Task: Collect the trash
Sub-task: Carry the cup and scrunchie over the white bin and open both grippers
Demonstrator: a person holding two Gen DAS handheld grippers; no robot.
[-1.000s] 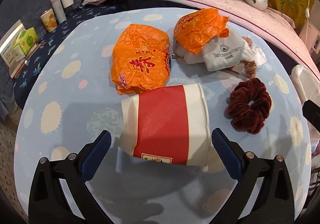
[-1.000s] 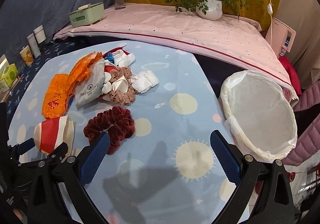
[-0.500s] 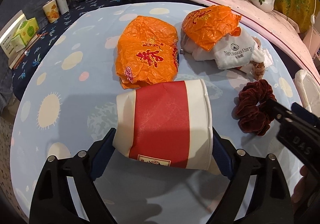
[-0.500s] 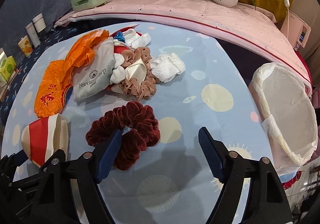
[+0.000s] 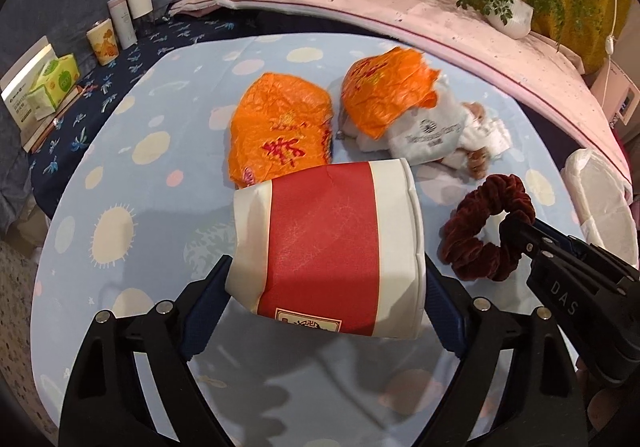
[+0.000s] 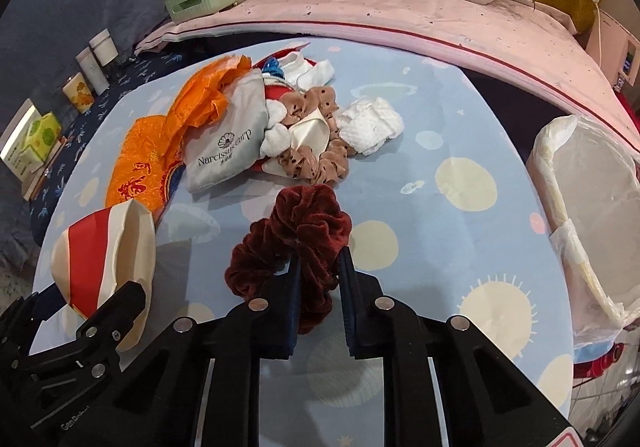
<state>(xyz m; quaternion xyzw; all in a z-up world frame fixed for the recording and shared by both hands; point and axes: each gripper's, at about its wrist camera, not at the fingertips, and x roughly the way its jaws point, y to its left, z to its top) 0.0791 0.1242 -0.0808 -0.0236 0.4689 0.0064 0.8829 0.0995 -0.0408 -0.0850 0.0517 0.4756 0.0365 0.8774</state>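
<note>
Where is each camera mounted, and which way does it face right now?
Left wrist: on the left hand-held gripper, looking down along its fingers at the red-and-white paper cup it grips; the right hand-held gripper shows at right.
Right wrist: on the right hand-held gripper, closed on the maroon scrunchie.
Shared: cup, scrunchie, orange wrappers.

Two orange bags (image 5: pixel 280 135), two scrunchies (image 6: pixel 292 235), one paper cup (image 5: pixel 328 247), one lined bin (image 6: pixel 592 215).
</note>
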